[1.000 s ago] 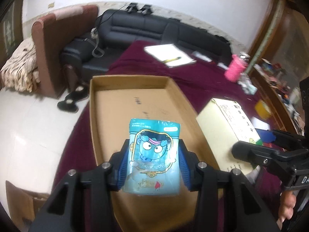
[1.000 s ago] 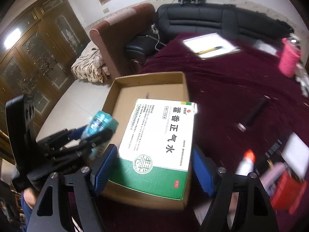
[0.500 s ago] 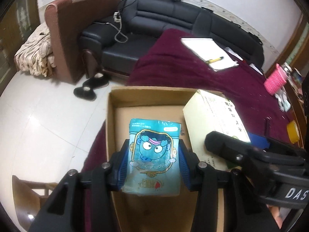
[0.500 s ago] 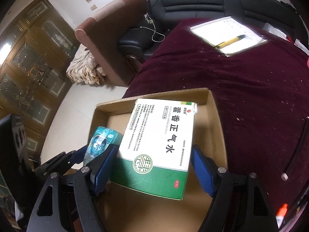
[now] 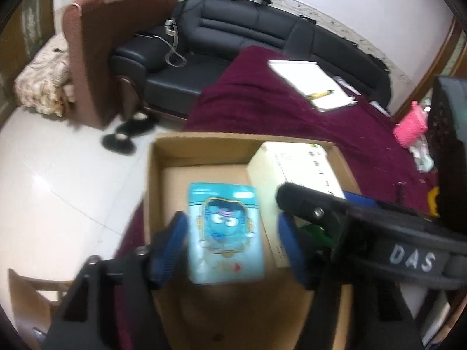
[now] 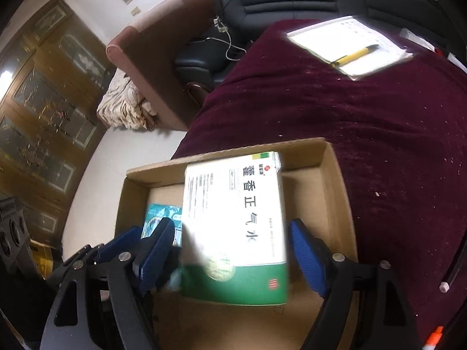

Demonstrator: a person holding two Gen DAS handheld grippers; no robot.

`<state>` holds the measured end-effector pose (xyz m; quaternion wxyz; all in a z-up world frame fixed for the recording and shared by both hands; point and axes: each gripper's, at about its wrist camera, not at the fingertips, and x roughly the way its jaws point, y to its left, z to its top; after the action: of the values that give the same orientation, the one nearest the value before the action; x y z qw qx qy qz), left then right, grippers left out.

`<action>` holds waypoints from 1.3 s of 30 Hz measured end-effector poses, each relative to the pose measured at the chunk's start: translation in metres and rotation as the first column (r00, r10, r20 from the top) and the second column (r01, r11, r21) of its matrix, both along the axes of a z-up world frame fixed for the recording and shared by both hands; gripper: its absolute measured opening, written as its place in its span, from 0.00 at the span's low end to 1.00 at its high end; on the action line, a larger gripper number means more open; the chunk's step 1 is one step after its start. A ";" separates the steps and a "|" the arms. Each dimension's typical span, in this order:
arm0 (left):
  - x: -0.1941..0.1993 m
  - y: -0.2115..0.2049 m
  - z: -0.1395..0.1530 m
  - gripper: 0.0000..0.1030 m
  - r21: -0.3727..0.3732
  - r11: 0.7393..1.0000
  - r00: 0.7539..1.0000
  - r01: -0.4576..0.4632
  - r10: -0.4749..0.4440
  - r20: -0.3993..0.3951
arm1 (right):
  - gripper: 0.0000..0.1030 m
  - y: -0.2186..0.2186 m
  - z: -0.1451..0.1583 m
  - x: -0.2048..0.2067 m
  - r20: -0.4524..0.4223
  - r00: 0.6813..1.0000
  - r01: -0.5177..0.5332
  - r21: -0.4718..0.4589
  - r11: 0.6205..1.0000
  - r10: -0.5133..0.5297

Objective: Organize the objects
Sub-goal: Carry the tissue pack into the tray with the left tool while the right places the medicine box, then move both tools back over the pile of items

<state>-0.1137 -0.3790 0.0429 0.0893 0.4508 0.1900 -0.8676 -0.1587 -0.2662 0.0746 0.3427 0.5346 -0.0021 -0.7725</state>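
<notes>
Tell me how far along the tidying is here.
Done: the packet and medicine box are inside the carton. In hand: the left claw has just been opening, with the packet between its pads; the right claw stands open around the box. Left: pulling both claws out, then probably loose things on the cloth, like the dark stick.

a home living room: black leather sofa (image 5: 262, 38), brown armchair (image 5: 96, 58), slippers (image 5: 125, 134) on tiled floor.

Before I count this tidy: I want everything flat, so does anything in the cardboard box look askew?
The medicine box looks tilted: its far end rides up to the cardboard box rim. The blue packet looks straight.
</notes>
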 end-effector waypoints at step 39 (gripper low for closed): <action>0.178 0.167 0.065 0.82 -0.297 0.925 0.950 0.235 -0.283 -0.130 | 0.91 0.388 0.041 0.189 -0.098 0.944 0.295 -0.167 0.941 -0.314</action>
<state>0.0646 -0.2123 0.1079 0.0194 0.3790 0.0116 -0.9251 0.0306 0.1219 0.1157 0.2576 0.4518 -0.1217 -0.8454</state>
